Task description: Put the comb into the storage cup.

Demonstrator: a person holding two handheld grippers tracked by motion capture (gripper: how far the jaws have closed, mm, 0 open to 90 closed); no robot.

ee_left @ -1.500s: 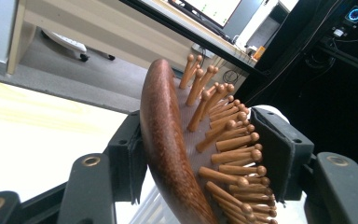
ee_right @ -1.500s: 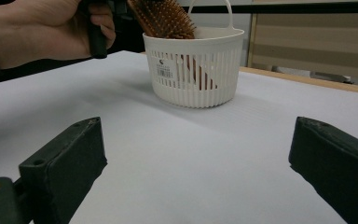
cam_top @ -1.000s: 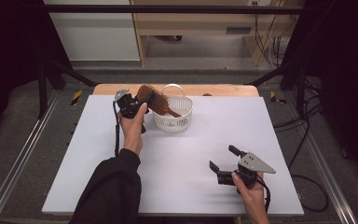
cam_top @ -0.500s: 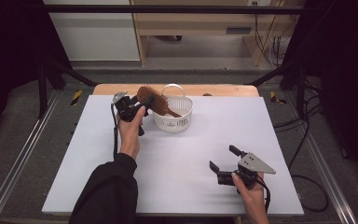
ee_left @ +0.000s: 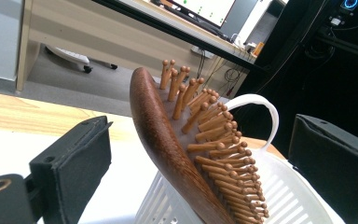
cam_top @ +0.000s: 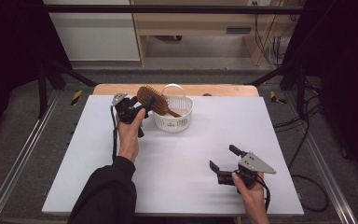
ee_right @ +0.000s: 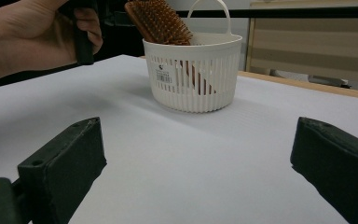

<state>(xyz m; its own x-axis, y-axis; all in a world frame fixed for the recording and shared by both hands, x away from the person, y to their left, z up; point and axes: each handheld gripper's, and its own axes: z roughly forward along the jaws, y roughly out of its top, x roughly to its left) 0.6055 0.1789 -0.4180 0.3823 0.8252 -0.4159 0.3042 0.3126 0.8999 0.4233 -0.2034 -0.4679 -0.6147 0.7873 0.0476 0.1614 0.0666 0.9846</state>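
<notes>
Hairbrush released into the basket

The left claw (cam_top: 142, 109), jaws just opened wide, flanks the wooden hairbrush (cam_top: 152, 99) leaning in the white basket (cam_top: 173, 122); the right claw (cam_top: 223, 164) gapes empty over the surface (cam_top: 177, 186).

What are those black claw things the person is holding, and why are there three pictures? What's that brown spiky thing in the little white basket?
A person sits at a white table holding a grabbing tool in each hand, each with two black tongs. One picture looks down from above. The other two come from small cameras riding on the tools, so you see black jaws at the bottom of each.

The brown spiky thing is a wooden hairbrush. It leans in the white basket, with its bristly head sticking out over the rim.

The left tongs have just been opening. Their jaws stand apart on either side of the brush without pressing it, so the brush is let go. The right tongs rest open nearer the person, holding nothing.
</notes>
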